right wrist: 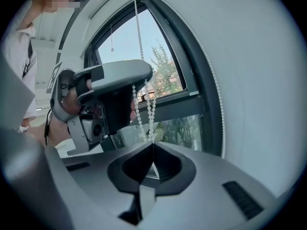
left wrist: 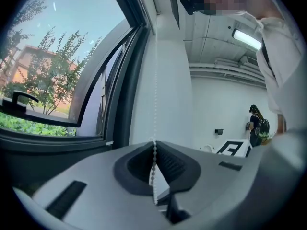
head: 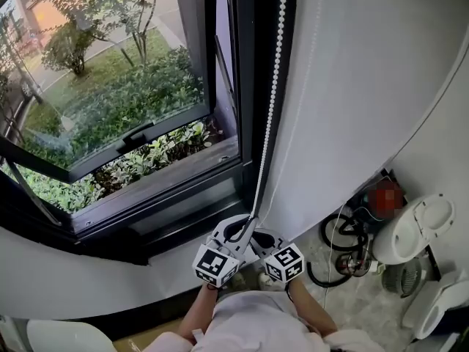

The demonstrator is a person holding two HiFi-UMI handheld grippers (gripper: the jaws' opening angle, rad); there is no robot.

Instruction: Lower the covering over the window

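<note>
While one dark-framed window [head: 110, 72] fills the upper left, one white beaded cord [head: 275, 79] hangs down the centre. At lower centre, the smooth grey left tongs [left wrist: 153, 145] and right tongs [right wrist: 152, 145] both clamp it.

My left gripper [head: 236, 233] sat just beside my right gripper [head: 262, 242], and the bead chain [head: 272, 86] ran up from between their jaws. The window [head: 110, 79] lay left of them, the blind [head: 352, 86] right.
</note>
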